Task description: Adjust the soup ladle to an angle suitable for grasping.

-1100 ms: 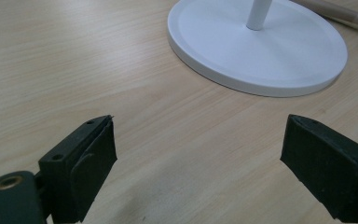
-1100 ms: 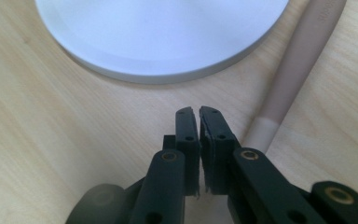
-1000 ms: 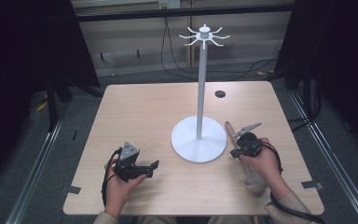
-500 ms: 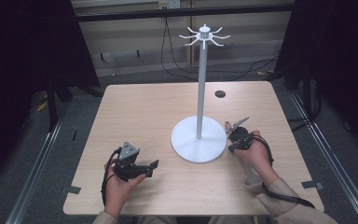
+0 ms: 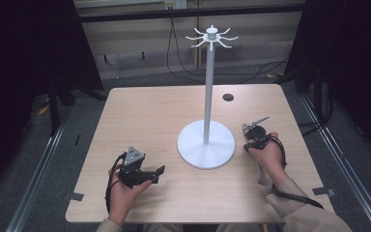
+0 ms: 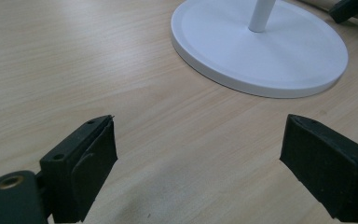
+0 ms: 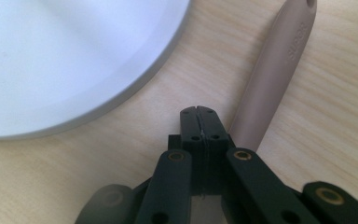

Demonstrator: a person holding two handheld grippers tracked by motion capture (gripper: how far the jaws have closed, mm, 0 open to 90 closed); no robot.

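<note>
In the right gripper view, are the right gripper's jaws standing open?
No: the right gripper has its two black jaws pressed flat together with nothing between them, beside a tan handle lying on the table.

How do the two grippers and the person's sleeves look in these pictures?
Both grippers are black. The left gripper carries a grey three-cornered plate on top, and a black cable loops from it. The right gripper has hinged black links with brass-coloured rivets, and a black cable trails from it over the table. The jaws have flat, dark pads. The person wears beige sleeves.
</note>
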